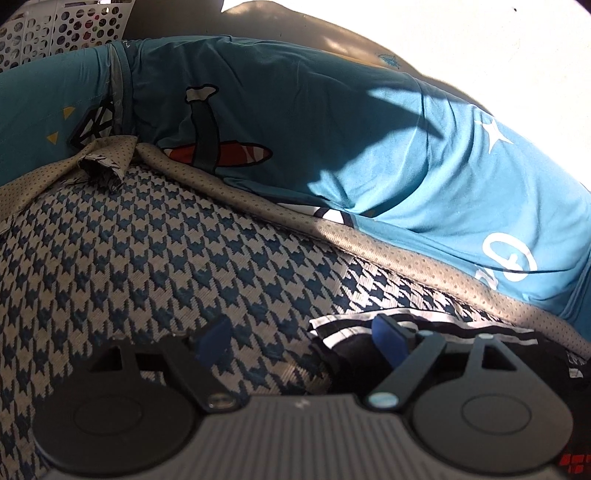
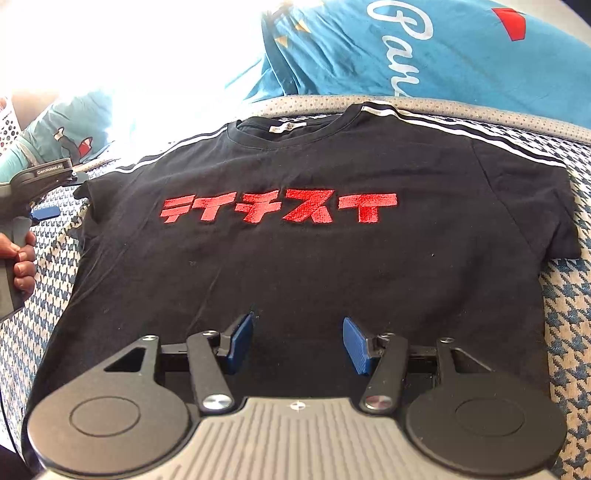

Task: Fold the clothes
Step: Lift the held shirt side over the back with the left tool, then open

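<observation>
A black cotton T-shirt (image 2: 303,258) with big red letters on the chest and white stripes along the shoulders lies flat and face up on a blue-and-cream checked seat cover (image 2: 565,325). Its neck hole points to the far side.

The right gripper (image 2: 298,341) hangs over the near hem of the shirt. Its two blue pads are apart, and nothing is pinched between them.

The left gripper (image 1: 303,339) is at the left sleeve of the shirt. Its blue pads are wide apart. The striped edge of the sleeve lies by the right pad, but the pads do not squeeze it. A hand (image 2: 20,258) holds this tool's handle at the left edge of the right wrist view.

Behind the shirt sits a teal cushion (image 1: 332,129) with cartoon pictures and white marks. A white basket with round holes (image 1: 62,29) stands far left.
</observation>
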### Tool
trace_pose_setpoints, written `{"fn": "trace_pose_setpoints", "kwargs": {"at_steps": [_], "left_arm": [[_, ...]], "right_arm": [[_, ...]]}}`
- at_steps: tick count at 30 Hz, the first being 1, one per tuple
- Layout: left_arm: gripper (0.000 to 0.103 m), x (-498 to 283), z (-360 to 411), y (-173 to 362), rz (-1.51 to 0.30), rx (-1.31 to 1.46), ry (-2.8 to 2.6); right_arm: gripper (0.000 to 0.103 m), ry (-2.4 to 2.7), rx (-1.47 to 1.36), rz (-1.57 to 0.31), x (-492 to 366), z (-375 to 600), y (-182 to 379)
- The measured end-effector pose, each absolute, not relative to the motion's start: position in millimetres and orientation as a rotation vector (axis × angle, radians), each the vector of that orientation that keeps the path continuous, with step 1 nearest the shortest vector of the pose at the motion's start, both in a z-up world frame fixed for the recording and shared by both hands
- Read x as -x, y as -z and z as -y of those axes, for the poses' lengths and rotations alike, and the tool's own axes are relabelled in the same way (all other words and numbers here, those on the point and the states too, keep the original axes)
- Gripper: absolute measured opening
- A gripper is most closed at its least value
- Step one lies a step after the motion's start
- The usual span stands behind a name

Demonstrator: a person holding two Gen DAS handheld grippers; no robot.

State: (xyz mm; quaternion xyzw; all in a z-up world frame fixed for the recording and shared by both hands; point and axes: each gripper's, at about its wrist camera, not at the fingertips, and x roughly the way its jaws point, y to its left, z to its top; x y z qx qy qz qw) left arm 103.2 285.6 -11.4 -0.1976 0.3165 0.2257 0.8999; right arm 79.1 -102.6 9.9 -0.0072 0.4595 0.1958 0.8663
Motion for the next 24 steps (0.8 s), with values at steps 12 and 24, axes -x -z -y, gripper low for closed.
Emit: {"fn": "trace_pose_setpoints", "kwargs": {"at_steps": [12, 24], "left_arm": [[0.011, -120.5, -271.0, 3.7, -0.588, 0.181, -0.6], [0.02, -86.8, -274.4, -11.9, -0.703, 0.307, -0.469]], "right_arm": [[0.056, -0.413, 0.047, -0.951, -79.5, 97.2, -8.3], [0.056, -0.425, 0.055, -0.952, -78.3, 94.7, -9.3]]}}
